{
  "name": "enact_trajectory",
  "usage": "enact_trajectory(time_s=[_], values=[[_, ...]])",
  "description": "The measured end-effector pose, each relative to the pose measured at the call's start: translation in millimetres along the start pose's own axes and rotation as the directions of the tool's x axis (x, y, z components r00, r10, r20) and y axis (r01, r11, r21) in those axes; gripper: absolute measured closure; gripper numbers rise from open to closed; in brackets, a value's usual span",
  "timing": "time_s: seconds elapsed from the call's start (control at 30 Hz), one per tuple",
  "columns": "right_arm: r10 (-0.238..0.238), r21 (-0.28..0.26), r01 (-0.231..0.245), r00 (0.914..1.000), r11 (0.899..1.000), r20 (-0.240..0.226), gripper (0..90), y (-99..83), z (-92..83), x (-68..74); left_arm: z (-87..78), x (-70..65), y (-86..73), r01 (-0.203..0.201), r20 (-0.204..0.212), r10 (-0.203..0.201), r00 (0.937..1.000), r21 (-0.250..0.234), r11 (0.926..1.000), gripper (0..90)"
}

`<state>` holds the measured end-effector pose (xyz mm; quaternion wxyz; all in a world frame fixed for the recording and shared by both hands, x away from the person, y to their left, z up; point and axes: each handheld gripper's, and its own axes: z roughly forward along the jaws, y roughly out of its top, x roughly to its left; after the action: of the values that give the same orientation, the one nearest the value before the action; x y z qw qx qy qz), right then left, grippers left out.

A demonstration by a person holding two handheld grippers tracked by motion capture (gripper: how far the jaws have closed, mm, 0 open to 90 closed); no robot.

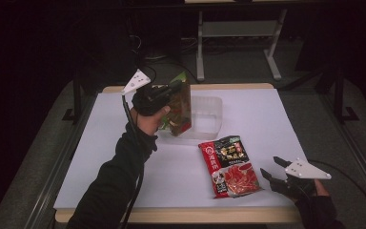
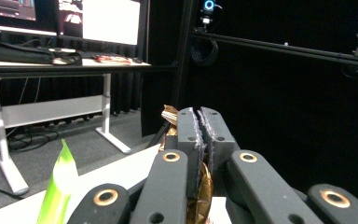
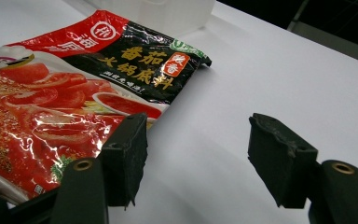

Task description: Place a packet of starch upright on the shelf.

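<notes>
- Dark room all round, with a white-framed desk [image 1: 238, 33] standing on the floor beyond my bench; the left gripper view shows lit monitors [image 2: 98, 18] on it.
- My bench [image 1: 267, 119] is covered in white, with a bare wooden edge showing at the near and far sides.
- A clear plastic tub [image 1: 205, 114] sits on the bench toward the far side, near the middle.
- The packet with the green corner [image 1: 178, 107] hangs upright in the air, just in front of the tub's left end and partly covering it. In the left gripper view its green corner rises at the lower left.
- My left gripper [image 1: 174, 88] has its fingers [image 2: 189, 135] clenched on the top edge of that packet; in the left gripper view the two pads press together with crinkled gold film between them.
- A red and black sauce packet [image 1: 228, 164] lies flat on the bench, nearer to me than the tub and well apart from the hanging packet. In the right gripper view it lies ahead and left.
- My right gripper [image 1: 272, 168] rests low at the near right of the bench, just beside the flat packet's right edge.
- Its fingers [image 3: 126, 154] are released, spread apart with bare white bench between them; whether the left one touches the packet's edge I cannot tell.
</notes>
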<state>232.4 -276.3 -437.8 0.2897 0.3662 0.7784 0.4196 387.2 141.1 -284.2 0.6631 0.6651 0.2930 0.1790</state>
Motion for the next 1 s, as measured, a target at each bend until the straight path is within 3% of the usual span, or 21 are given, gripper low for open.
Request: enact_trajectory(time_s=[0.27, 0.43, 0.5, 0.7, 0.73, 0.93, 1.0], values=[[-0.001, -0.004, 0.001, 1.0000, 1.000, -0.002, 37.1, -0.1, -1.1, 0.3, 36.3, 10.1, -4.4, -0.018, -0.082, 0.022, 0.9964, 0.040, 0.9990, 87.1], [-0.003, -0.006, 0.003, 1.0000, 1.000, 0.000, 37.1, -0.4, -1.4, -0.3, 51.1, 13.9, -7.7, 0.001, -0.112, 0.003, 0.9937, 0.033, 0.9995, 87.1], [0.000, -0.004, 0.000, 1.0000, 1.000, -0.003, 37.1, -0.4, -1.1, 0.1, 63.8, 13.6, -9.1, -0.023, -0.137, 0.028, 0.9902, 0.038, 0.9990, 87.1], [-0.009, -0.006, 0.009, 0.9999, 1.000, -0.007, 37.1, -0.6, -1.0, 0.9, 80.9, 15.9, -14.7, -0.027, -0.159, 0.035, 0.9867, 0.054, 0.9982, 87.0], [-0.003, -0.007, 0.003, 1.0000, 1.000, -0.008, 37.3, -1.0, -1.0, 0.6, 85.7, 16.8, -19.9, -0.027, -0.177, 0.037, 0.9835, 0.063, 0.9976, 87.0], [-0.008, -0.007, 0.008, 0.9999, 1.000, -0.013, 37.3, -0.7, -0.5, 1.6, 91.0, 22.1, -42.4, 0.006, -0.187, 0.009, 0.9822, 0.076, 0.9971, 86.9], [-0.009, -0.005, 0.009, 0.9999, 1.000, -0.012, 37.3, -0.6, -0.6, 1.7, 89.8, 22.9, -50.3, 0.009, -0.172, 0.006, 0.9850, 0.084, 0.9964, 86.8]])
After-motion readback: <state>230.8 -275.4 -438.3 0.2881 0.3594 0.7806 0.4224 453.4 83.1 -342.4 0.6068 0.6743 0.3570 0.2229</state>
